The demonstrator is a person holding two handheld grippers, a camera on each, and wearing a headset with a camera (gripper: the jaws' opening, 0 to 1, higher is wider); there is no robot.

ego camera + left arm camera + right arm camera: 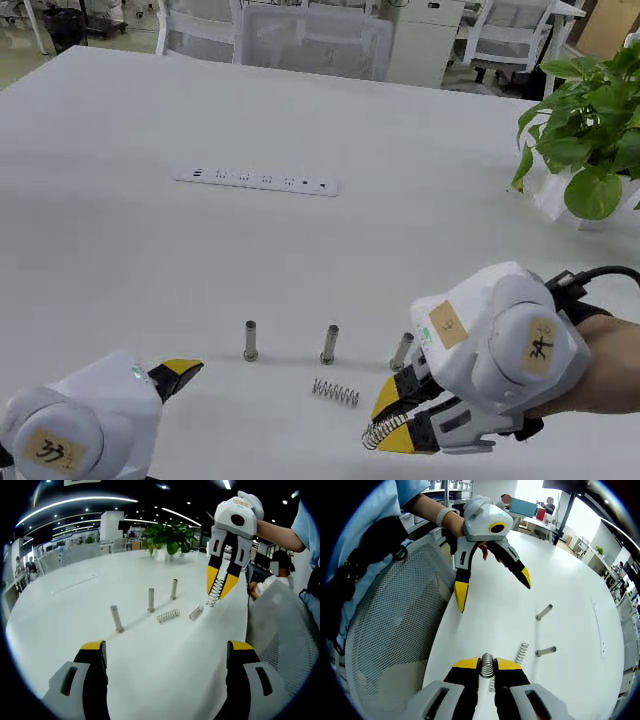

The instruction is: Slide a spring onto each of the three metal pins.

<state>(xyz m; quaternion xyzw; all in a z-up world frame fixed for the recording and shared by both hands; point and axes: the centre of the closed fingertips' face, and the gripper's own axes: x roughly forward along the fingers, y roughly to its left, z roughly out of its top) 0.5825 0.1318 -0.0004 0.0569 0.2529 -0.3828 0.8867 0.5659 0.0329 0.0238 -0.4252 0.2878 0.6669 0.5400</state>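
Open: table bare from the pin row back to the power strip; free passage there and from above. Obstacles: left pin, middle pin and right pin stand upright in a row with gaps between. A loose spring lies just in front of the middle-right gap, with a second loose spring beside it. The right gripper, clamped on a spring, crowds the near side of the right pin. The left gripper, jaws wide, sits near-left, apart from the left pin. The plant stands far right, well apart.

Left gripper spread wide — right gripper lifted, jaws pinched on 1 spring.
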